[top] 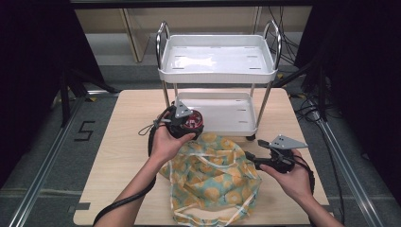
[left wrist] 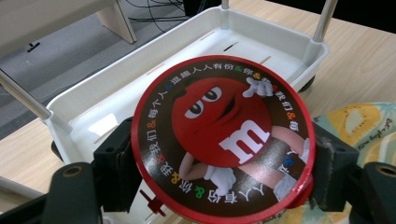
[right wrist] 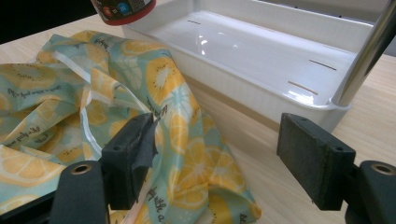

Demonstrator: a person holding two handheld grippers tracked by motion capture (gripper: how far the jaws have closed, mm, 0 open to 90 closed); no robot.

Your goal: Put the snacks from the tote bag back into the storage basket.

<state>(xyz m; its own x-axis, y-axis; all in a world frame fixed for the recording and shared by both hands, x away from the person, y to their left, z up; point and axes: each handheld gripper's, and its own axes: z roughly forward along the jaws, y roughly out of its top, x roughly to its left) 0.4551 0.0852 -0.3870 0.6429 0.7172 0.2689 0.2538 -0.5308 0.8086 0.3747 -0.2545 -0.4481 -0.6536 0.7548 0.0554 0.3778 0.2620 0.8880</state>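
Tin: my left gripper is clamped on a round red tin, one jaw pressed to each side of its rim. I hold it in the air, just in front of the cart's lower tray and above the far edge of the bag.
Tin look: the flat lid faces the left gripper view; glossy, red-rimmed, dark brown ground with a red cartoon candy figure bearing a white "m", ringed by small coloured characters.
Tin from the right gripper view: its lower body pokes in at the top, red edge with small round marks.
Bag: a soft, crumpled fabric bag printed with yellow citrus slices on teal, pale handles, lying on the table between my two hands.
Right gripper: my right gripper has its jaws spread wide with nothing between them; the left jaw pad touches a fold of the bag, the right one hangs over bare wood.
Cart: a white two-tier cart of smooth, shiny plastic trays with slots, on chrome posts, standing at the far side of the table.
Table: light wood-grain table with rounded corners.
Room: grey floor with metal rails, cables, dark surround.
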